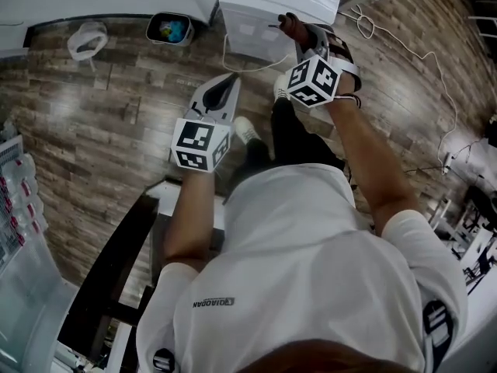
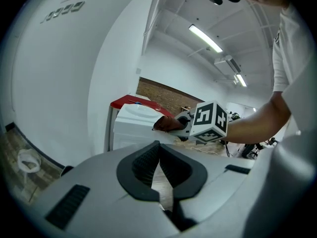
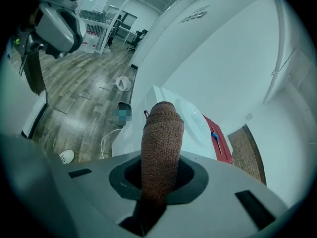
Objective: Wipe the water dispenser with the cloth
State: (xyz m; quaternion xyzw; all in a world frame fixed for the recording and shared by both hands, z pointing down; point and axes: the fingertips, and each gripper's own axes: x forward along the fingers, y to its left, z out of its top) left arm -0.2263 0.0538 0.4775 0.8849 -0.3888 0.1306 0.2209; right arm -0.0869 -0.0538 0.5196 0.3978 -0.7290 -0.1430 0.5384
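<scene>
The white water dispenser [image 1: 279, 6] stands on the wood floor ahead of me. My right gripper [image 1: 299, 36] is shut on a brown cloth [image 1: 290, 25], which it holds at the dispenser's front top edge. In the right gripper view the cloth [image 3: 161, 143] stands up in a roll between the jaws, in front of the dispenser's top [image 3: 190, 118]. My left gripper [image 1: 224, 93] hangs lower and to the left, shut and empty, away from the dispenser. The left gripper view shows its pads [image 2: 148, 160] meeting at the tips, with the dispenser [image 2: 132, 128] and cloth [image 2: 166, 124] beyond.
A small bin [image 1: 169, 29] with coloured contents sits left of the dispenser, next to a white ring-shaped object [image 1: 85, 39]. White cables [image 1: 248, 67] trail over the floor, one running right [image 1: 435, 68]. A red panel [image 3: 218, 139] lies behind the dispenser. A dark table frame [image 1: 116, 278] is at lower left.
</scene>
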